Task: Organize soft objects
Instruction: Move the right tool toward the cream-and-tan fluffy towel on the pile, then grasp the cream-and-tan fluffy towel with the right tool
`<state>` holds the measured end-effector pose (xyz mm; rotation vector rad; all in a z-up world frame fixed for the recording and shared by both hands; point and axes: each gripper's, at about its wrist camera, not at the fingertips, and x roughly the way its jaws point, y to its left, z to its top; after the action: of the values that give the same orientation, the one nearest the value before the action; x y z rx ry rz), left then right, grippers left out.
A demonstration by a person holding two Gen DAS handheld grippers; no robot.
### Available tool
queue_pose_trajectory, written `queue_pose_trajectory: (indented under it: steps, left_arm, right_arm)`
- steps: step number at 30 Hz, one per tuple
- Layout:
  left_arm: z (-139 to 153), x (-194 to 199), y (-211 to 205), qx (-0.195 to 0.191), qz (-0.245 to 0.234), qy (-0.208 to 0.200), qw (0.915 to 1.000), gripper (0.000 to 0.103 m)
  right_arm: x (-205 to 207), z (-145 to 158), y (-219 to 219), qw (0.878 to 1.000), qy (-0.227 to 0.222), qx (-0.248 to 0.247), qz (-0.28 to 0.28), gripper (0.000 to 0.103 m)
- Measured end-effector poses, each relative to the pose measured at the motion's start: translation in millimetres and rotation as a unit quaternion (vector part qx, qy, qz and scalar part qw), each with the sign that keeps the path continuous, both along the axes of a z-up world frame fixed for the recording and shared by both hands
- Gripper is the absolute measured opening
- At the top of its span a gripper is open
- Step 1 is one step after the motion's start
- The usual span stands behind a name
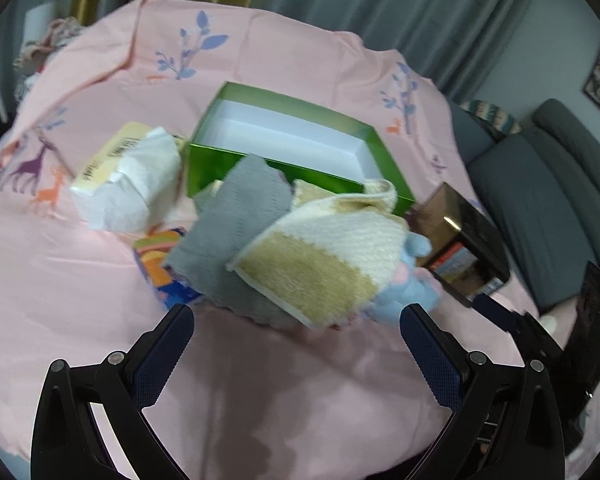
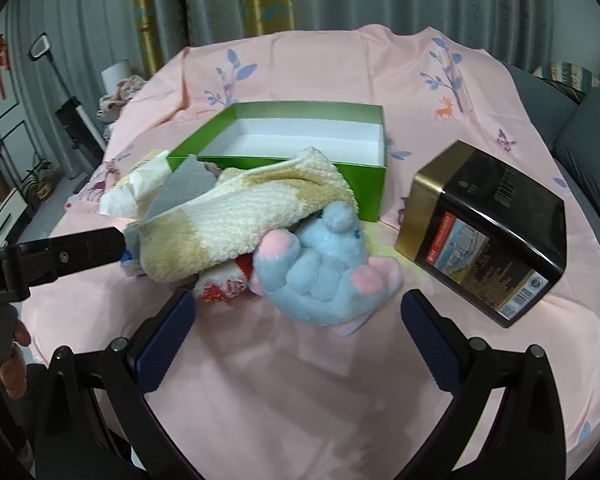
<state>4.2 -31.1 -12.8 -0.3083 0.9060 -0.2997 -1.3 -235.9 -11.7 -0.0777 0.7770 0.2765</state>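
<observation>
A pile of soft things lies on the pink cloth in front of an open green box (image 1: 284, 160) (image 2: 340, 172) with a white inside. The pile holds a cream and tan towel (image 1: 324, 256) (image 2: 228, 216), a grey cloth (image 1: 236, 216) (image 2: 184, 188), a blue plush toy (image 2: 324, 276) (image 1: 404, 296) with pink paws, and a red and white fabric piece (image 2: 224, 284). My left gripper (image 1: 296, 324) is open just short of the pile. My right gripper (image 2: 296, 312) is open just short of the plush toy. Both are empty.
A pack of tissues (image 1: 128, 176) (image 2: 136, 188) lies left of the box. A colourful flat packet (image 1: 160, 268) sticks out under the grey cloth. A black and gold tin (image 2: 484, 232) (image 1: 460, 240) lies right of the pile. A grey sofa (image 1: 548, 196) stands beyond the table's right edge.
</observation>
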Motion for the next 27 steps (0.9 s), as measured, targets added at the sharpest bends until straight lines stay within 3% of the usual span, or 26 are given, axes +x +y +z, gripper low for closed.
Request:
queue_pose_trajectory:
  steps: [8,11,13,18,22,27]
  left_arm:
    - [-2,-13,6,-0.066,-0.063,-0.027,0.9955,0.103]
    - [1,-13,7,-0.085,-0.071,-0.044,0.9929,0.098]
    - [2,-8,5,-0.079,-0.072,-0.045,0.9933,0.094]
    - [-12,9,-2,-0.055,-0.068,-0.021,0.9959,0.074]
    - [-22,14,-7,-0.050,-0.070,-0.013,0.9963,0.074]
    - [-31,21,-13,-0.035,-0.073,-0.005,0.9967,0.074]
  right_arm:
    - [-4,6,-6,0.998,-0.032,0.026,0.055,0.101]
    - [4,7,-10,0.997,-0.023,0.046,0.061,0.094]
    - [11,8,-13,0.996,-0.020,0.063,0.062,0.091]
    - [33,9,-20,0.993,-0.008,0.099,0.057,0.084]
    - [57,4,-22,0.989,0.014,0.133,0.059,0.081]
    - [87,-4,-15,0.990,0.033,0.122,0.064,0.078]
